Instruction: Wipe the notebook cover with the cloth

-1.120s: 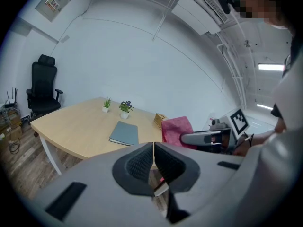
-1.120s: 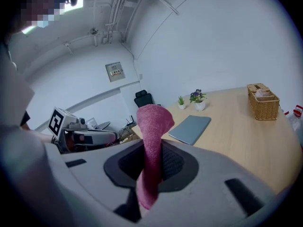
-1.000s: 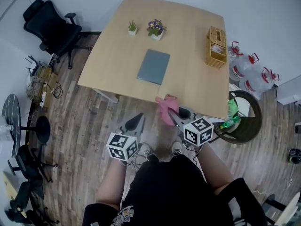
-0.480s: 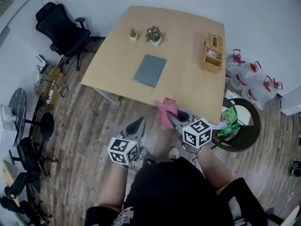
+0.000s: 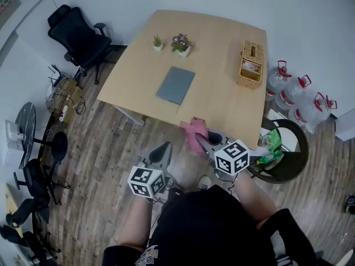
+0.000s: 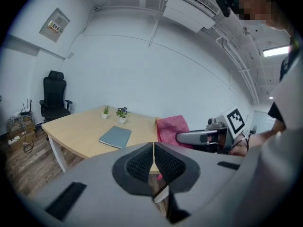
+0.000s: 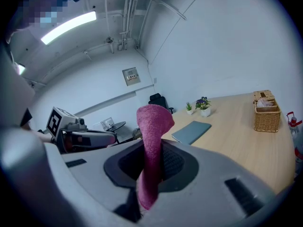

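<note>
left gripper: jaws shut together, nothing between | right gripper: jaws clamped on pink cloth, which stands up out of them | notebook: flat on worktop, well apart from both grippers

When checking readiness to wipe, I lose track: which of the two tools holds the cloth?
The right tool, clamped on the pink cloth; the left tool is shut with nothing between its jaws.
</note>
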`<state>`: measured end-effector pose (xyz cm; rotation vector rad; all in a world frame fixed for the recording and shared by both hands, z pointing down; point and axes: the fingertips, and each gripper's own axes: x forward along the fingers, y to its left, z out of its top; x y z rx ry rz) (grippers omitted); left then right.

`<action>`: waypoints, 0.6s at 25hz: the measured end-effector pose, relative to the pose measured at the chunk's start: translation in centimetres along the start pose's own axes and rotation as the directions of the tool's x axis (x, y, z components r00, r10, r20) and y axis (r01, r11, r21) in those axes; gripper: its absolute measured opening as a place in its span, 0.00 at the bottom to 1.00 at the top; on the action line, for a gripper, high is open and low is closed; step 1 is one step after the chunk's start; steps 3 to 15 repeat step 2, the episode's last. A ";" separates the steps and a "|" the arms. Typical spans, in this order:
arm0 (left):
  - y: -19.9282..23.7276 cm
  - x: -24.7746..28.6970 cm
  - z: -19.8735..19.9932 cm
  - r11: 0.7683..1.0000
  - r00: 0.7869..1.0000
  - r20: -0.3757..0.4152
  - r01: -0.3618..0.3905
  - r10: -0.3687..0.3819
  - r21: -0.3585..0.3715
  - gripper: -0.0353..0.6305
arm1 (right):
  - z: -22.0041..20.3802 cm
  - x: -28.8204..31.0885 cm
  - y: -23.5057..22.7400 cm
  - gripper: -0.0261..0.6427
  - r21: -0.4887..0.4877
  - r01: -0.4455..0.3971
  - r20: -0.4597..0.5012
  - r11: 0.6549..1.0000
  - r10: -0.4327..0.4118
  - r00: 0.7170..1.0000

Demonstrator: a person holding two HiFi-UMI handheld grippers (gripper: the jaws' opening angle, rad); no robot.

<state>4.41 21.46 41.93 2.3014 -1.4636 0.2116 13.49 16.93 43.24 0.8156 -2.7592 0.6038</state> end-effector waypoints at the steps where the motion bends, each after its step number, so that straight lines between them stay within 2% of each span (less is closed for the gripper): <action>1: -0.3 0.1 -0.1 1.000 1.000 0.000 -0.001 0.001 -0.001 0.07 | -0.1 -0.1 -0.1 0.14 -0.001 -0.004 -0.002 1.000 0.004 1.000; 15: -0.5 0.3 -0.2 1.000 1.000 -0.001 -0.002 0.002 -0.002 0.07 | -0.2 -0.3 -0.2 0.14 -0.001 -0.008 -0.004 1.000 0.008 1.000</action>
